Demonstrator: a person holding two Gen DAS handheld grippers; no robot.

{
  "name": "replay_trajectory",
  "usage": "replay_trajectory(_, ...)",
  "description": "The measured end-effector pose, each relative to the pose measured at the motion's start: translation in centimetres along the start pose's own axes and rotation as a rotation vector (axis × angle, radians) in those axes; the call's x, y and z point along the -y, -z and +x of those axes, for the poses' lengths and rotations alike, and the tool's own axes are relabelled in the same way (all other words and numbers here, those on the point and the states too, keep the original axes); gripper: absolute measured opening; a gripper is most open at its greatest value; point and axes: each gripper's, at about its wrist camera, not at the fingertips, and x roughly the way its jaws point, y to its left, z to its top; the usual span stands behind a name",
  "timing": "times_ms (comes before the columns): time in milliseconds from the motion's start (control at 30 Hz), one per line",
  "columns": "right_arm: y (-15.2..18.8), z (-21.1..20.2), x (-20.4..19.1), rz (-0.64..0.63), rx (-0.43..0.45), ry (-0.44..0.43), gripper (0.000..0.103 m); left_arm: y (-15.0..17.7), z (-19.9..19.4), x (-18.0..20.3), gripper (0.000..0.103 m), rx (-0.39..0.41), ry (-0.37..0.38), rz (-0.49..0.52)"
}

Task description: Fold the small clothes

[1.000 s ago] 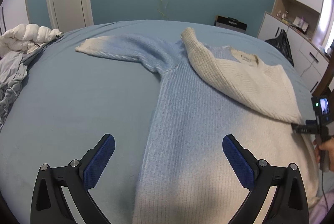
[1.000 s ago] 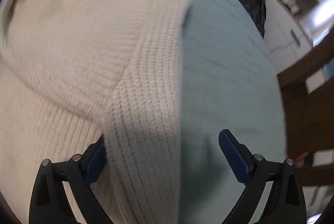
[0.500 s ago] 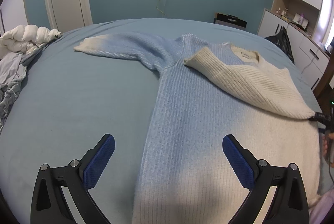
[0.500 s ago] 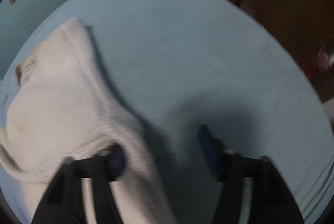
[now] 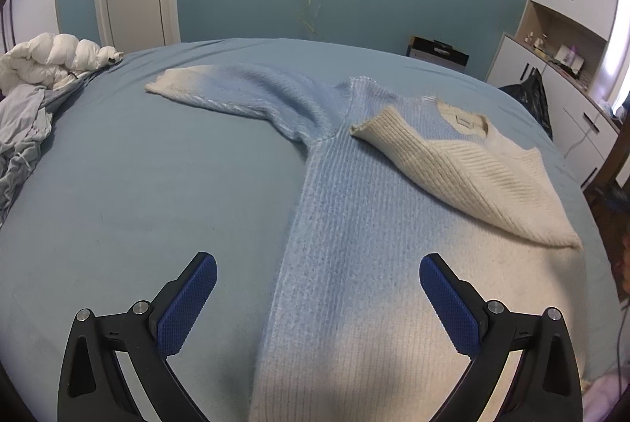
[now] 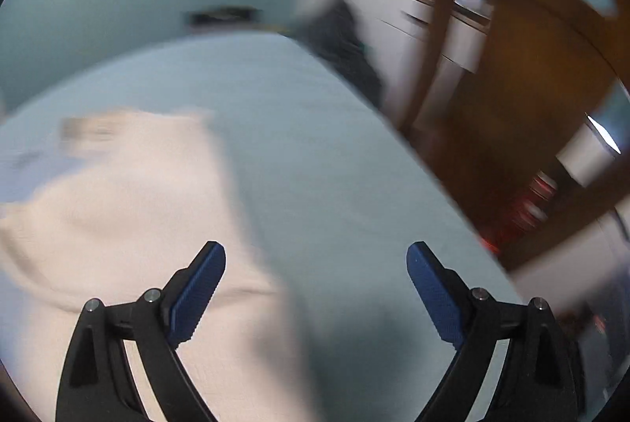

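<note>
A knitted sweater (image 5: 354,225), pale blue fading to cream, lies flat on the blue bed sheet (image 5: 138,186). Its left sleeve (image 5: 236,95) stretches out toward the far left. Its cream right sleeve (image 5: 464,170) is folded across the chest, cuff near the middle. My left gripper (image 5: 318,288) is open and empty, hovering over the sweater's lower body. My right gripper (image 6: 315,280) is open and empty, above the sweater's cream right edge (image 6: 118,205) and the bare sheet (image 6: 315,146); this view is motion-blurred.
Crumpled white and grey bedding (image 5: 35,87) lies at the bed's far left. White cabinets (image 5: 567,75) and a black bag (image 5: 527,99) stand beyond the bed's right side. A brown wooden chair (image 6: 512,87) stands close to the bed's right edge.
My right gripper let go of the cream sleeve, which now lies folded across the chest, and pulled back to the right out of the left wrist view. My left gripper stayed put.
</note>
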Motion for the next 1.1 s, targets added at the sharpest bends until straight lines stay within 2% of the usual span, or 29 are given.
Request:
replay_trajectory(67,0.0,0.8,-6.4,-0.080,-0.078,-0.181,0.091,-0.1,-0.1,-0.1,0.103,0.002,0.000,-0.003)
replay_trajectory(133,-0.5,1.3,-14.8,-0.201,-0.157,-0.391,0.091,-0.2,0.0,-0.3,0.103,0.004,0.002,-0.009)
replay_trajectory(167,-0.6,2.1,-17.5,-0.246,-0.180,-0.445,0.091,-0.2,0.0,-0.4,0.103,0.004,0.004,-0.012)
replay_trajectory(200,-0.2,2.9,-19.2,-0.279,-0.189,-0.467,0.091,-0.2,0.1,-0.5,0.103,0.002,0.004,-0.014)
replay_trajectory(233,0.1,3.5,-22.8,-0.325,-0.196,-0.477,0.091,-0.1,0.3,-0.6,0.103,-0.002,0.004,-0.016)
replay_trajectory(267,0.4,4.2,-26.6,-0.384,-0.204,-0.463,0.091,-0.1,0.4,-0.7,0.103,-0.006,0.004,-0.018)
replay_trajectory(300,0.3,5.1,-27.2,-0.421,-0.205,-0.441,0.091,-0.1,0.5,-0.8,0.103,-0.009,0.005,-0.022)
replay_trajectory(367,0.1,7.0,-30.9,-0.514,-0.196,-0.368,0.090,-0.1,0.7,-1.0,0.103,-0.015,0.010,-0.028)
replay_trajectory(400,0.1,7.1,-31.7,-0.549,-0.191,-0.347,0.083,-0.1,0.7,-1.1,0.103,-0.018,0.012,-0.031)
replay_trajectory(433,0.2,7.2,-32.6,-0.576,-0.185,-0.338,0.065,-0.2,0.8,-1.1,0.103,-0.020,0.014,-0.034)
replay_trajectory(467,0.3,6.4,-32.5,-0.595,-0.190,-0.329,0.052,-0.2,0.8,-1.1,0.103,-0.021,0.016,-0.036)
replay_trajectory(500,0.6,6.1,-31.0,-0.613,-0.208,-0.317,0.021,-0.3,0.8,-1.2,0.103,-0.023,0.018,-0.038)
replay_trajectory(533,1.1,6.0,-30.4,-0.624,-0.224,-0.307,0.008,-0.3,0.7,-1.2,0.103,-0.025,0.022,-0.042)
replay_trajectory(567,1.4,6.1,-29.5,-0.622,-0.212,-0.301,0.008,-0.3,0.7,-1.3,0.103,-0.026,0.028,-0.046)
replay_trajectory(600,0.2,5.5,-28.3,-0.603,-0.180,-0.296,0.008,-0.4,0.6,-1.5,0.103,-0.026,0.034,-0.052)
replay_trajectory(700,-4.4,1.7,-24.5,-0.388,-0.070,-0.343,0.007,-0.6,0.3,-1.8,0.103,-0.019,0.043,-0.069)
replay_trajectory(733,-6.5,0.1,-22.3,-0.285,0.001,-0.341,0.007,-0.6,0.3,-1.8,0.103,-0.017,0.044,-0.072)
replay_trajectory(767,-7.6,-1.0,-21.4,-0.241,0.055,-0.317,0.007,-0.6,0.3,-1.8,0.103,-0.016,0.044,-0.073)
replay_trajectory(833,-8.9,-3.5,-20.3,-0.208,0.168,-0.283,0.007,-0.5,0.3,-1.7,0.103,-0.016,0.038,-0.069)
replay_trajectory(900,-8.6,-4.7,-21.5,-0.250,0.232,-0.285,0.007,-0.4,0.4,-1.6,0.103,-0.017,0.033,-0.065)
replay_trajectory(967,-6.5,-4.5,-23.6,-0.336,0.212,-0.302,0.008,-0.3,0.4,-1.5,0.103,-0.016,0.032,-0.062)
replay_trajectory(1000,-5.5,-2.9,-24.8,-0.376,0.177,-0.316,0.013,-0.3,0.3,-1.5,0.103,-0.015,0.031,-0.060)
replay_trajectory(1067,-2.2,-0.4,-28.1,-0.481,0.004,-0.384,0.031,-0.2,0.3,-1.4,0.103,-0.014,0.025,-0.052)
replay_trajectory(1100,-0.6,1.0,-29.3,-0.520,-0.096,-0.429,0.051,-0.2,0.3,-1.3,0.103,-0.013,0.023,-0.051)
